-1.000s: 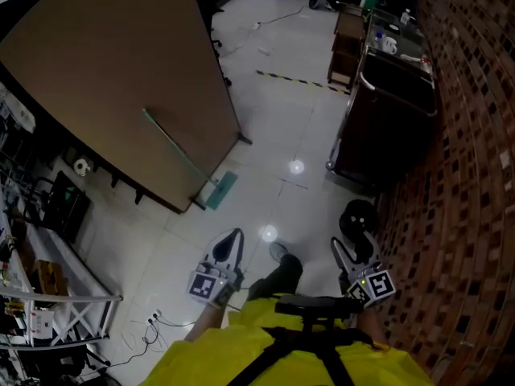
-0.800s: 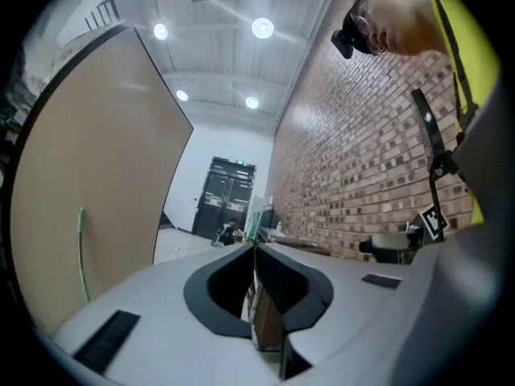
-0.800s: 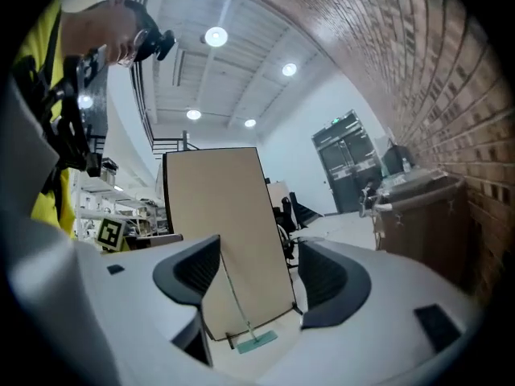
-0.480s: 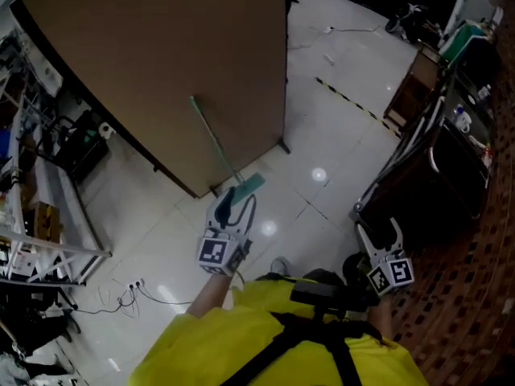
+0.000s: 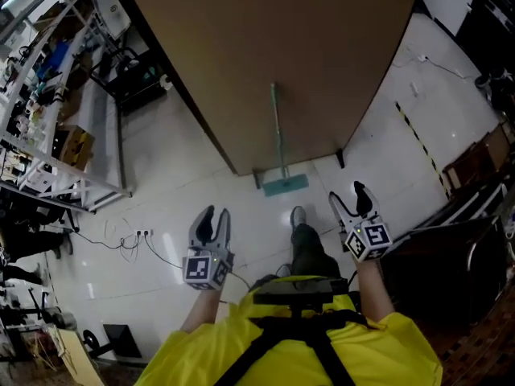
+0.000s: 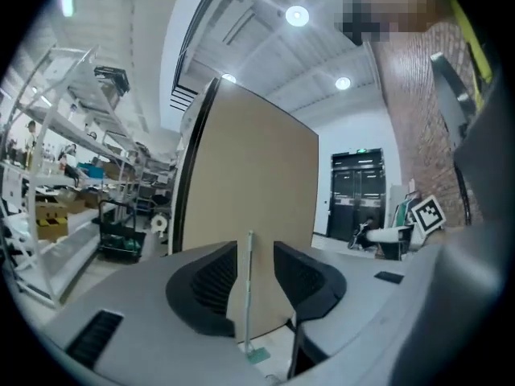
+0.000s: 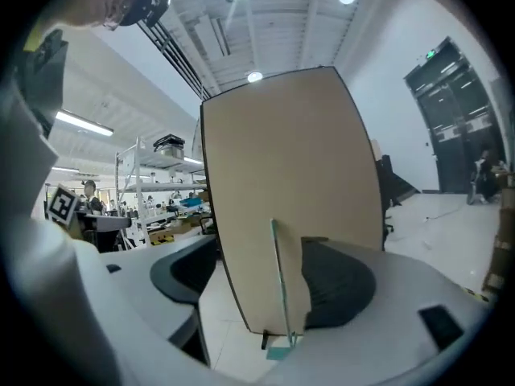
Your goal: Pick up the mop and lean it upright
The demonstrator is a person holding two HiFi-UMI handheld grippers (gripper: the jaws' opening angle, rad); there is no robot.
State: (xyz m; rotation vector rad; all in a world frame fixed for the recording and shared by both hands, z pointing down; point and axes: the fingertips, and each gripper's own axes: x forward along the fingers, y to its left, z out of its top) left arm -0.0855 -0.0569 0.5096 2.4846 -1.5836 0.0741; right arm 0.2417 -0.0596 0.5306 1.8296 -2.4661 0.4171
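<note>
The mop stands upright, its pale green handle [image 5: 275, 127] leaning against a large brown board [image 5: 265, 47] and its teal head [image 5: 284, 186] on the white floor. Both grippers hang low in the head view, well short of it. My left gripper [image 5: 215, 218] is left of the mop head; its jaws are closing with nothing between them. My right gripper [image 5: 350, 199] is to the right, its jaws wide, closing slightly and empty. In the left gripper view the mop handle [image 6: 249, 288] shows far off through the gap, as does the handle [image 7: 282, 288] in the right gripper view.
Metal shelving [image 5: 48, 95] with boxes fills the left side. Cables [image 5: 137, 236] lie on the floor by it. A dark cart [image 5: 475, 240] stands at the right, with striped floor tape [image 5: 418, 135] above it. The person's shoe [image 5: 298, 215] is just below the mop head.
The head view has swung round, so board and mop now stand straight ahead. My left gripper, beside the mop head half a second ago, has drawn back; its jaws have parted.
</note>
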